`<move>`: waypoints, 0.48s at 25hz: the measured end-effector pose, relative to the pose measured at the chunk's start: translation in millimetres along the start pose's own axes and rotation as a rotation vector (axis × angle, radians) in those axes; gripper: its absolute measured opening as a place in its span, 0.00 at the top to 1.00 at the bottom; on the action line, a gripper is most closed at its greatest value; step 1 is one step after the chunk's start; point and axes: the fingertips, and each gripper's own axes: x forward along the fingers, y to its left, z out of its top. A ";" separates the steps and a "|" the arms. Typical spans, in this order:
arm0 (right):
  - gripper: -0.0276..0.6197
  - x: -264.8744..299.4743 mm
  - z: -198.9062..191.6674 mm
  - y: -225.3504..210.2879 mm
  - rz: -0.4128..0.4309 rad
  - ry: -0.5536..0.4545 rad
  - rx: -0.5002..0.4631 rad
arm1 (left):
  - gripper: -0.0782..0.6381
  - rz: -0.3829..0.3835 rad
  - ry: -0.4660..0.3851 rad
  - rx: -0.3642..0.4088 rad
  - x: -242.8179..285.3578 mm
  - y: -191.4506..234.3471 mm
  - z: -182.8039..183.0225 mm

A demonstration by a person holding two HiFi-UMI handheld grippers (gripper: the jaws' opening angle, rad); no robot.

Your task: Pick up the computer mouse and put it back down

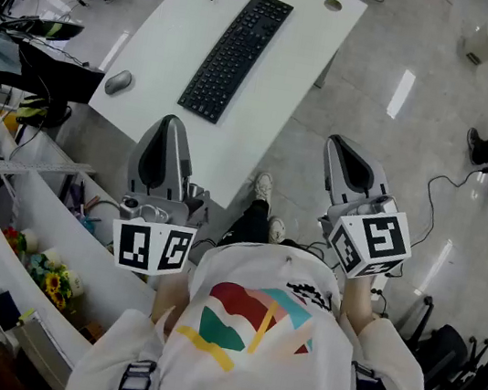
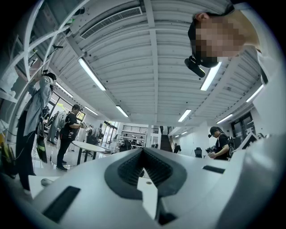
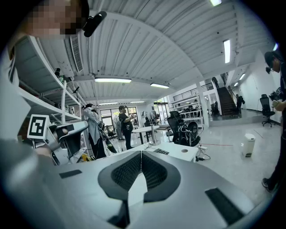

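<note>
Since both claws are pressed together with nothing between them, the pick hasn't started. Left claw (image 1: 171,122) hangs by the near edge of the bench (image 1: 294,59). Right claw (image 1: 341,146) is off the bench, over the floor (image 1: 404,124). Mouse (image 1: 118,80) sits on the bench near its left edge as the head view has it, apart from the keyboard (image 1: 235,56) and well ahead of the left claw.

Step in hand, my read: reach for the mouse.
- Left claw is nearer, so use it.
- Spread the jaws on the way in, not over the mouse.
- It's tipped slightly up now, so pitch it down and come in from above.
- Straddle the narrow width with pads on both flanks, low enough that the rounded shell doesn't squirt out.
- Close gently, lift straight, set down flat.
- Mind the bench edge beside the mouse: a nudge could push it off.

Views:
- **Head view:** the only one with mouse, keyboard and both claws in one layout.
- **Left gripper view:** mostly ceiling (image 2: 152,53) and people (image 2: 69,129) across the room. A small grey blob (image 2: 44,182) low at left may be the mouse; can't confirm.
- **Right gripper view:** bench end with keyboard and a round hole (image 3: 184,151), left claw at its left edge, no mouse.
- **Both gripper views:** they settle jaw state, pads touching and empty.
</note>
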 end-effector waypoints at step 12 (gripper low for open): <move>0.94 142.4 29.3 18.4 0.096 0.085 -0.077 | 0.83 0.085 0.025 -0.046 74.5 109.3 -6.5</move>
